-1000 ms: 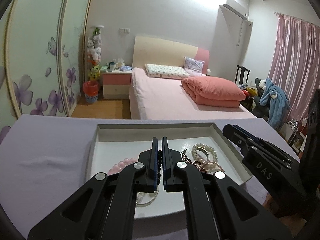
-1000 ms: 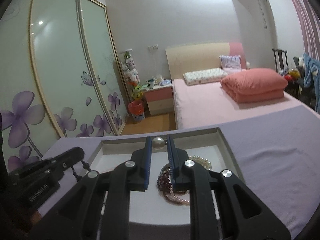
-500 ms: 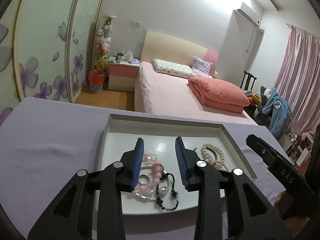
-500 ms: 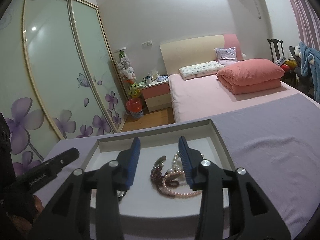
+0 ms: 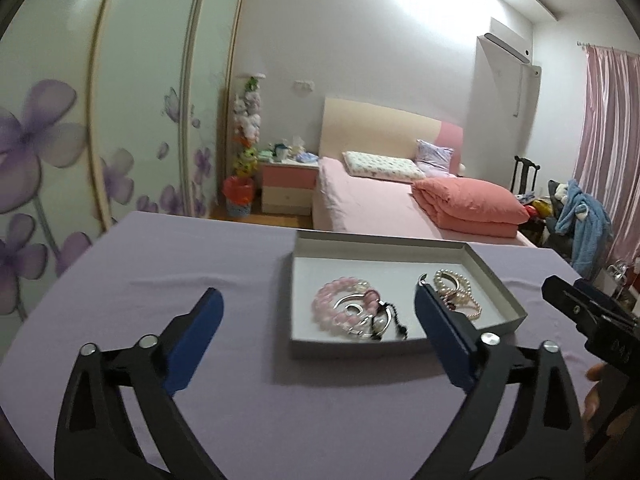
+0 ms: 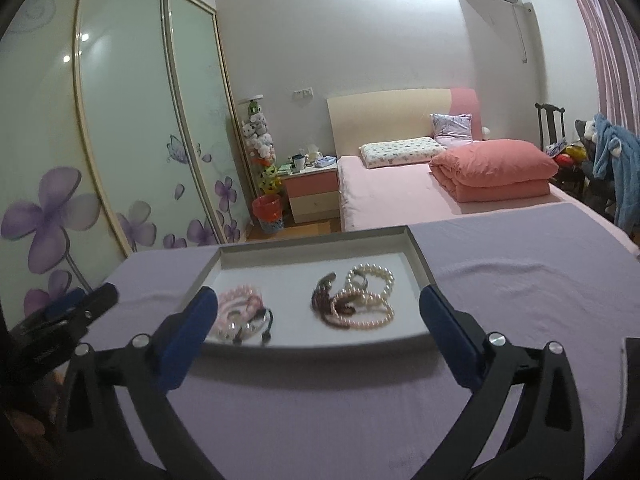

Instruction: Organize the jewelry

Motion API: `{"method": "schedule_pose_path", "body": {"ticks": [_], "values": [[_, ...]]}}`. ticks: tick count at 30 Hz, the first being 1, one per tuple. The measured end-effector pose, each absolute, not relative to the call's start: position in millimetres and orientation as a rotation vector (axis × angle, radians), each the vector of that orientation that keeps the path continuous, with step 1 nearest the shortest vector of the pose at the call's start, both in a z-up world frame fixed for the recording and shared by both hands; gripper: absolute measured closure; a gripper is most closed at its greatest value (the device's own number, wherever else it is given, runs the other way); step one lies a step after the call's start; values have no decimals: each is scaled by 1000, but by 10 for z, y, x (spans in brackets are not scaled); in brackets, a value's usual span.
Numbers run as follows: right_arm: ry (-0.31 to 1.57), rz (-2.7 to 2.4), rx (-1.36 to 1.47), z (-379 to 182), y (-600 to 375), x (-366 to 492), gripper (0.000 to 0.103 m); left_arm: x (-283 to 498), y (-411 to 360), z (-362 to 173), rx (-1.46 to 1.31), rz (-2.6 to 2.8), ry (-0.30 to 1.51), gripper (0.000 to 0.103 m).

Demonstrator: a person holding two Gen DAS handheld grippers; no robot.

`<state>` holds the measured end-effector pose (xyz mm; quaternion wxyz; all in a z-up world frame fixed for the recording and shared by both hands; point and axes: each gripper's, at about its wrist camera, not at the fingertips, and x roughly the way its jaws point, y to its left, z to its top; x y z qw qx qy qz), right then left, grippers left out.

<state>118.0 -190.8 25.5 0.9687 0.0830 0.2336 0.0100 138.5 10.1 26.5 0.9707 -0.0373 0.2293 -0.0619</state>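
Observation:
A shallow white tray [image 5: 380, 238] lies on the purple cloth. In its left half are a pink bead bracelet [image 5: 332, 308], a silver bangle [image 5: 352, 312] and a black bead string [image 5: 394, 322]. Its right half holds white pearl bracelets [image 6: 370, 276], a dark red bead strand [image 6: 324, 296] and a pink pearl strand [image 6: 364, 312]. My left gripper [image 5: 316, 294] hangs back from the tray's near left corner, its jaws opening wide with nothing in them. My right gripper [image 6: 318, 293] faces the tray's near edge [image 6: 312, 346], its jaws opening too and empty.
The purple cloth [image 5: 160, 264] spreads wide on both sides of the tray. A dark object [image 6: 632, 360] sits at the right edge. A hand [image 5: 596, 392] holds the right gripper. Beyond the table are a pink bed [image 5: 380, 204] and flowered wardrobe doors [image 6: 120, 140].
Both grippers went from shut to wide open, let go of the beads and drew back from the tray toward me. The jewelry now lies in the tray.

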Motion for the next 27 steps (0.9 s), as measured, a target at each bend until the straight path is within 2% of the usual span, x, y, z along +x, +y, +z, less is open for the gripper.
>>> {"method": "schedule_pose_path", "body": {"ticks": [16,27], "values": [[399,-27,80,308,-1774,387,4,749,100,226,-6,-29,377,2],[279,-48,-11,237,-1621,74,4,474,29,188,31,-20,327,2]]}}
